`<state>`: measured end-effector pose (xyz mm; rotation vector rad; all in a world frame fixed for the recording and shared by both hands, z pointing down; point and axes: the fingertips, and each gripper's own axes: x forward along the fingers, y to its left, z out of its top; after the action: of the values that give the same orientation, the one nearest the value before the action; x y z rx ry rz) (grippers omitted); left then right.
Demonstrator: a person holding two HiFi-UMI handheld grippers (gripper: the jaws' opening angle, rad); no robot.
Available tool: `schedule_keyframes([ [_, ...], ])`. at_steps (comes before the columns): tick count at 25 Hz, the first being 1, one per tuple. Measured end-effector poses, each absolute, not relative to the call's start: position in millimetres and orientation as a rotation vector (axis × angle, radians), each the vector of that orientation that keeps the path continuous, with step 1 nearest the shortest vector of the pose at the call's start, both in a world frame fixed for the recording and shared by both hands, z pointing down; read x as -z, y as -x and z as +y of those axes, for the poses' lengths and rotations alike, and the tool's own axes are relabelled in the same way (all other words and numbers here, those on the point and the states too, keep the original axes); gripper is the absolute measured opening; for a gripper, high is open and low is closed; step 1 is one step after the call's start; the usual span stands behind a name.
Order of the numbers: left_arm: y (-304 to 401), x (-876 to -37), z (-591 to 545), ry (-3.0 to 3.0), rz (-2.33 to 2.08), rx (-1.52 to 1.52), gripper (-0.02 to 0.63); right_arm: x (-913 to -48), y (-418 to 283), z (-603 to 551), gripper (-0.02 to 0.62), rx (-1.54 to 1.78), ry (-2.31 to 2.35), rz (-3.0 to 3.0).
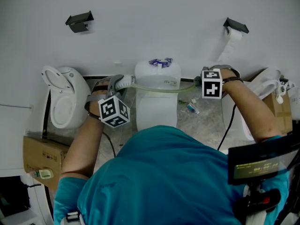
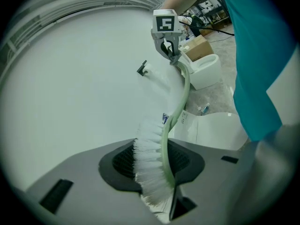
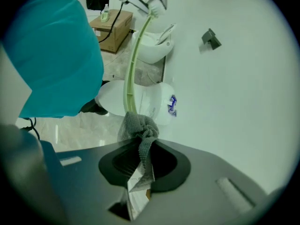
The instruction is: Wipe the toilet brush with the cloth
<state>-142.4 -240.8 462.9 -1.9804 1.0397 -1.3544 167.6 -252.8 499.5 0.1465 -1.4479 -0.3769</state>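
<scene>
Here the toilet brush [image 1: 159, 88] hangs in the air between the two hands, lying crosswise in front of the person, above the white toilet [image 1: 157, 108] that stands against the wall. Its long axis runs nearly level from one gripper to the other. The left gripper [image 1: 121, 82] has its jaws pinched on the bristle head [image 2: 147, 161], with the white bristles pressed between the pads. From there the pale green handle curves away toward the other hand. The right gripper [image 1: 200, 81] has its jaws pressed together on the grey cloth [image 3: 138, 128], which is bunched up and sits against the handle at the end away from the bristles. In the right gripper view the handle rises from the cloth straight toward the left gripper, so the unwiped length lies ahead of the cloth along that line. The next stroke, I judge, turns on this: the cloth must travel along the handle's axis toward the left hand, which acts as the anchor. The right hand is the nearer one to the handle's free end, and the left to the bristles. If the cloth pulls sideways rather than along the shaft, the thin handle looks likely to bend and slip off the cloth.
</scene>
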Motion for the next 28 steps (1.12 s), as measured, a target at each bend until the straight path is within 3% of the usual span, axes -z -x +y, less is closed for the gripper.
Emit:
schedule_keyframes([
  [10, 174.0, -485.0, -234.8, 2.156, 1.186, 1.377, 0.15, -407.5, -199.4, -302.8, 0.049, 0.131, -0.944, -2.011],
  [15, 175.3, -504.2, -228.8, 2.37, 1.258, 1.323, 0.15, -394.3, -197.9, -288.3, 0.049, -0.165, -1.185, -2.386],
  [24, 166.3, -515.0, -221.3, 2.958, 1.447, 0.875, 0.15, -398.5, -150.0, -252.7, 0.049, -0.591, -1.133, -2.845],
  [28, 151.1, -504.0, -217.7, 3.22, 1.458, 0.515, 0.15, -395.0, -139.4, -245.6, 0.049, -0.746, -1.085, -2.967],
])
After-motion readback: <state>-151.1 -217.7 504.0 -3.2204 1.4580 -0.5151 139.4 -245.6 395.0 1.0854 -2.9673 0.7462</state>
